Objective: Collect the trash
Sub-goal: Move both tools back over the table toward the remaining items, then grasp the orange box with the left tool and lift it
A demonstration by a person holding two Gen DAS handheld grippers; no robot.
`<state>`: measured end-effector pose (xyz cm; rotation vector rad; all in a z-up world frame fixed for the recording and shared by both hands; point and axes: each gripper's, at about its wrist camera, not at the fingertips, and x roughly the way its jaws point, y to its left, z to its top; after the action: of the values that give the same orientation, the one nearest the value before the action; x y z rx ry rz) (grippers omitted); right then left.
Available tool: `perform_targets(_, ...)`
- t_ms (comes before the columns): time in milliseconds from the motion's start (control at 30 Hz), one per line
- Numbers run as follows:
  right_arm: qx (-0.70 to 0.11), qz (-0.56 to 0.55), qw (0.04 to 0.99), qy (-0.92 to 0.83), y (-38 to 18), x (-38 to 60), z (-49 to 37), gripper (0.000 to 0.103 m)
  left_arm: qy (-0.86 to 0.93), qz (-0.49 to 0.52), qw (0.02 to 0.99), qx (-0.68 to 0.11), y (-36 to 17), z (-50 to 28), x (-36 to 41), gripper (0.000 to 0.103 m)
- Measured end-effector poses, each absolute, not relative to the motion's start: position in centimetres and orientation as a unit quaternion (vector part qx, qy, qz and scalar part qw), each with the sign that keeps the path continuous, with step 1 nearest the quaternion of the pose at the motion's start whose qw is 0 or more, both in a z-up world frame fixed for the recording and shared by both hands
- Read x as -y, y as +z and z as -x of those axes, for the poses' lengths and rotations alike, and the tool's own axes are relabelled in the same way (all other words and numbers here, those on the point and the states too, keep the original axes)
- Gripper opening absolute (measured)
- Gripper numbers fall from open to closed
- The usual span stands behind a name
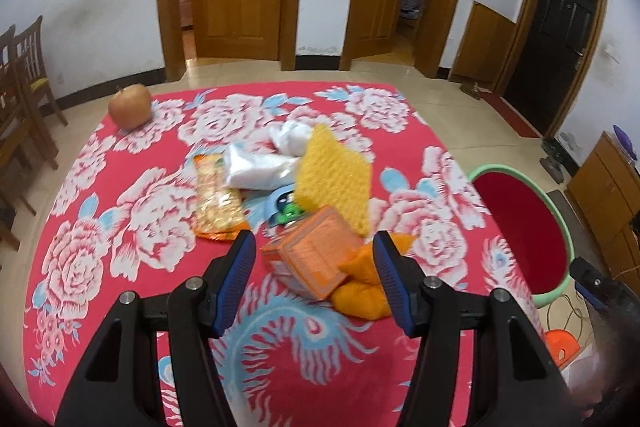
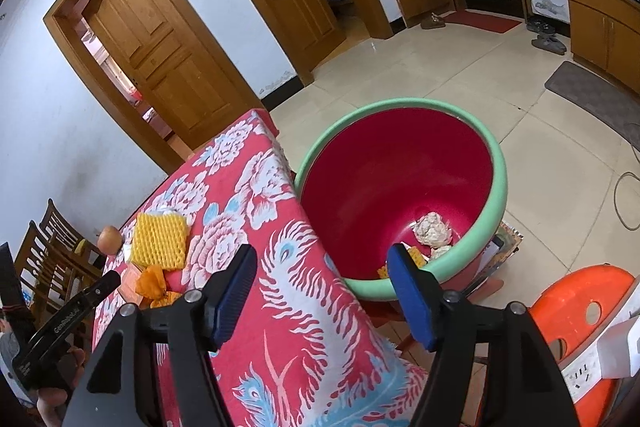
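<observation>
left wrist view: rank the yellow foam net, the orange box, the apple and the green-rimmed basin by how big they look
1. green-rimmed basin, though partly cut off by the table edge
2. yellow foam net and orange box: look alike, and the box sits nearer the camera, so unranked
3. apple, farthest away, so maybe understated

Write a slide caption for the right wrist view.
Open right gripper above red basin holding crumpled paper, beside floral-clothed table.

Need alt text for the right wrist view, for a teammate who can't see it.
The open, empty right gripper hangs over the table edge beside a red basin with a green rim, which holds crumpled paper and scraps. Left on the floral cloth lie a yellow foam net, orange wrappers and an apple.
</observation>
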<state>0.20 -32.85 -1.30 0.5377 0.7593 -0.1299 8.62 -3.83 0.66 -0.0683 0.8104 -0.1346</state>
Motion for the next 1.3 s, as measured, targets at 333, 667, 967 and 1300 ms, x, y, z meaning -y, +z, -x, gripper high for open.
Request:
perform_targets(333, -0.382, -0.256, 0.886, -0.052, -2.0, 32.2, -0.6, 0.071, -0.076, 0.045, 0.906, -0.415, -1.3, -9.7, 3.8, 0.061)
perform_targets(667, -0.389, -0.254, 0.884, -0.049, -2.2, 32.1, -0.5, 0.071, -0.088, 0.040, 0.901, -0.423, -2.9, -10.9, 4.6, 0.061)
perform_targets(967, -0.391, -0.249, 0.885, -0.048, -2.3, 31.8, -0.4, 0.071, -0.120, 0.064, 0.896, -0.423, -3.3, -11.4, 4.4, 0.026)
perform_targets(1300, -0.388, -0.243, 0.888, -0.046, -1.7, 31.4, -0.4, 0.071, -0.109, 0.077, 0.897, -0.421, -2.4, -10.9, 3.4, 0.035)
